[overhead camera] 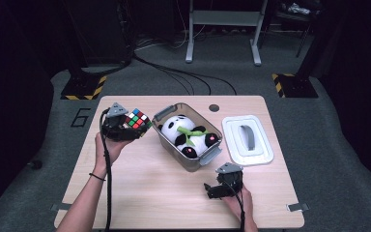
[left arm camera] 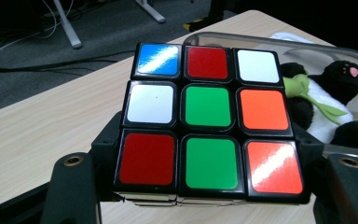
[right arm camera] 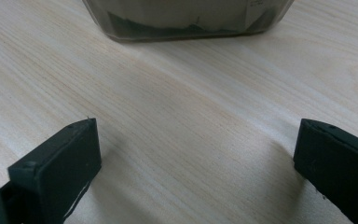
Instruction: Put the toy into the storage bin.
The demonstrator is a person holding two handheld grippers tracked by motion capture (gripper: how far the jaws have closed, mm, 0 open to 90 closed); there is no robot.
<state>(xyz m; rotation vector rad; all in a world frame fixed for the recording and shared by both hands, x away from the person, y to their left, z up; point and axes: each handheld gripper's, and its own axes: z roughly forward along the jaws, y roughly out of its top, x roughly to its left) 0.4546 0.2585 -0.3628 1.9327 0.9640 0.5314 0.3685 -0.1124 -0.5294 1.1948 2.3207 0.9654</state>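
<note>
here the cube (left arm camera: 208,123) hides the left tool (left arm camera: 205,186) pads — panda (left arm camera: 324,100) half-covered.

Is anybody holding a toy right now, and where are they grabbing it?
Yes. The left hand-held gripper holds the puzzle cube, its jaws pressing on two opposite sides. The right hand-held gripper is open over the table, holding nothing.

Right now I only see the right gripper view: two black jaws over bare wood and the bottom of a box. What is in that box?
Observer: A toy panda lies in the clear box.
Operator: Does the box have a lid?
Observer: A white lid lies on the table beside it.
Operator: What is the other hand doing?
Observer: The left gripper holds a puzzle cube in the air next to the box.
</note>
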